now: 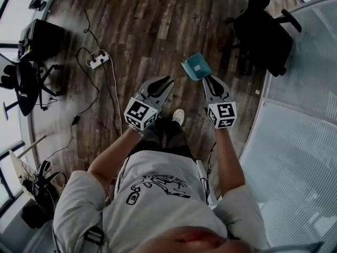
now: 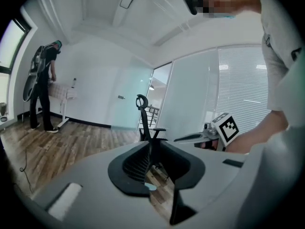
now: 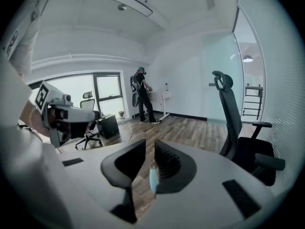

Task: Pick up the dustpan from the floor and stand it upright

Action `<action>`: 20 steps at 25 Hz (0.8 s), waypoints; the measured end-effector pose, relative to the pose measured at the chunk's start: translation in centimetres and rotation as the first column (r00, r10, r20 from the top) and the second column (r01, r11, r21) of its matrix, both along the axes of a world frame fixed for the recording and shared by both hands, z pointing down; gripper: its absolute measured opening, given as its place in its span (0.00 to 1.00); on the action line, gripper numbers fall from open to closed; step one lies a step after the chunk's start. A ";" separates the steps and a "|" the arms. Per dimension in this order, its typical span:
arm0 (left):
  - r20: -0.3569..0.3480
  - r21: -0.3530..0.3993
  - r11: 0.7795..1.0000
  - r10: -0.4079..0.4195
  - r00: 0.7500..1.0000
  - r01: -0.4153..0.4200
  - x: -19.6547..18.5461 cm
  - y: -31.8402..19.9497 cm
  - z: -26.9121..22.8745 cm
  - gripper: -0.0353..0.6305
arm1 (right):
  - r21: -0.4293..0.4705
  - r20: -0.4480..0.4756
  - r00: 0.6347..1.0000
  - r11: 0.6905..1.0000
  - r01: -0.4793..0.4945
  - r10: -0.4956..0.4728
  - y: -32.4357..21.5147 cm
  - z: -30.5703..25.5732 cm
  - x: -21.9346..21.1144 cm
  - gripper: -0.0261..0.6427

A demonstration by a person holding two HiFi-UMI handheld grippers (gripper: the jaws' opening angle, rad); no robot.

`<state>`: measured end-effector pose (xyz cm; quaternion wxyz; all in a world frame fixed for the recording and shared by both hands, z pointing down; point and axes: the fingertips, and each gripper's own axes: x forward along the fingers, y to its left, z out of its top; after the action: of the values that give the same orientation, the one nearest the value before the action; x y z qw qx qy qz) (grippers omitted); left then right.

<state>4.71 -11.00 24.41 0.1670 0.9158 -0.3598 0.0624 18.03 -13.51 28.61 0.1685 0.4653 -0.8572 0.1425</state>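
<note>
Okay, teal dustpan (image 1: 196,66) shows over the wood floor (image 1: 142,25), just past the tips of the right gripper (image 1: 207,78). It carries a pale label patch, print too small to read. Cannot tell from the head view whether it touches the jaws. The right gripper view shows the jaws narrow and not clamped: floor shows through the gap, with a teal sliver beside one pad. Left gripper (image 1: 168,82) jaws are narrow too, with mostly floor between them. Each marker cube (image 1: 139,113) has a black-and-white square code. T-shirt (image 1: 158,194) has a black graphic, lettering unreadable.
</note>
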 end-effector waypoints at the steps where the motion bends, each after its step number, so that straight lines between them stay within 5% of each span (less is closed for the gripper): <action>1: -0.009 0.006 1.000 -0.008 1.000 0.008 -0.3 -0.1 -1.4 0.14 | 0.008 0.010 1.000 1.000 -0.005 0.005 0.2 -2.0 -0.2 0.11; 20: -0.095 0.107 0.994 0.016 0.995 -0.006 -2.4 1.6 -21.4 0.07 | 0.148 0.094 0.995 0.987 -0.059 0.045 5.0 -27.0 -3.6 0.09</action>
<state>2.35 -9.45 3.03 0.1343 0.9274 -0.3492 0.0001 14.40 -8.47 1.61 0.0902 0.4920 -0.8598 0.1029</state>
